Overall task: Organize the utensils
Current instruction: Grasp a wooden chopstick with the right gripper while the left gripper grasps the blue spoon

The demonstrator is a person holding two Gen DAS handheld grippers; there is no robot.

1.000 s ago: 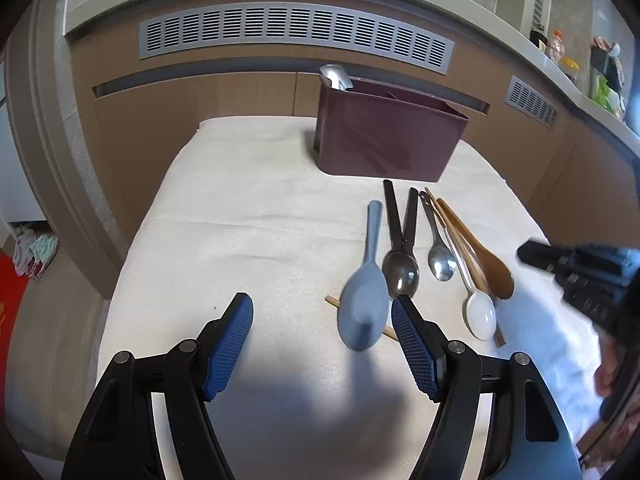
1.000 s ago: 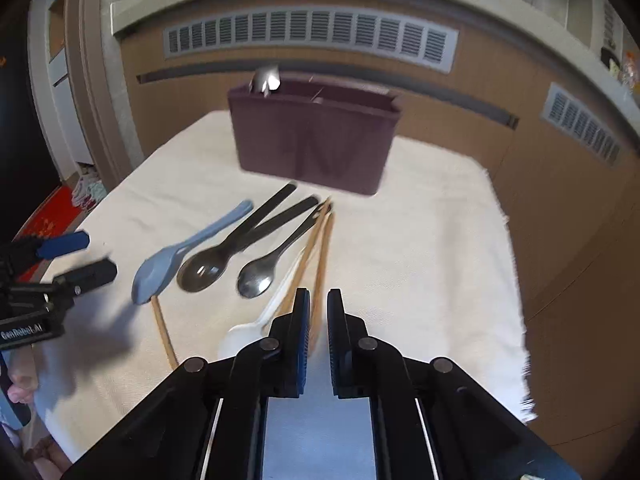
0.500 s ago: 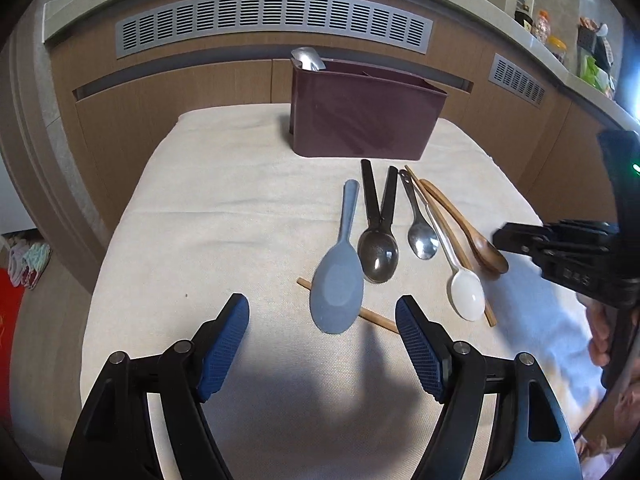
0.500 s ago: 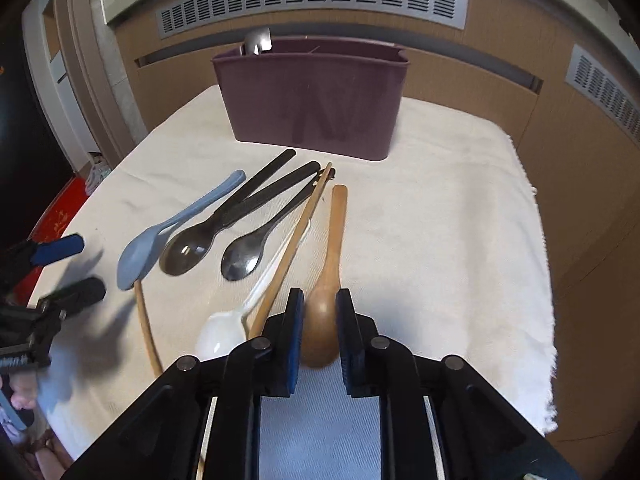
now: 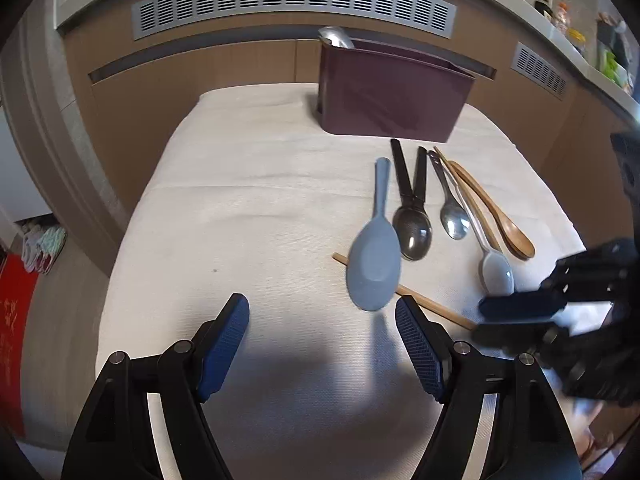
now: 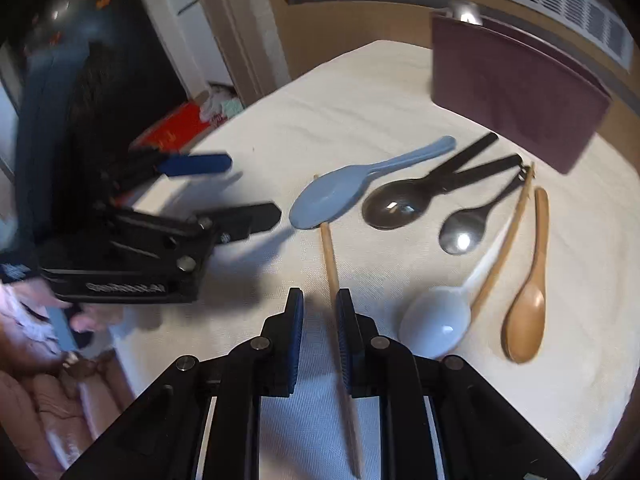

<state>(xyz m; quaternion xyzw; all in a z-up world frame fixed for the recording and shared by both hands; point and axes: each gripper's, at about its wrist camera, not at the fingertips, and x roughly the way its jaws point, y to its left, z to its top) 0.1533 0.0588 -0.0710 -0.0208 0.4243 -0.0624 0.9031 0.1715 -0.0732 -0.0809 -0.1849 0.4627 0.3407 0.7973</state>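
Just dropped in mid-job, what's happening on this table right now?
A person with a gripper in each hand is sorting utensils into the maroon caddy, where one metal spoon already stands. The right gripper, jaws just opened a little, is lined up over the loose wooden chopstick without gripping it. The left gripper hovers open near the blue rice paddle. The black-handled spoons, white spoon and wooden spoon lie on the cloth.

A utensil holder (image 5: 394, 94) stands at the far end of the cloth-covered table (image 5: 248, 200), one spoon (image 5: 335, 37) upright in its left corner. Before it lie a row of spoons: a rice paddle (image 5: 374, 264) leftmost, a wooden spoon (image 5: 508, 224) rightmost. A chopstick (image 6: 334, 268) lies under the paddle's head.
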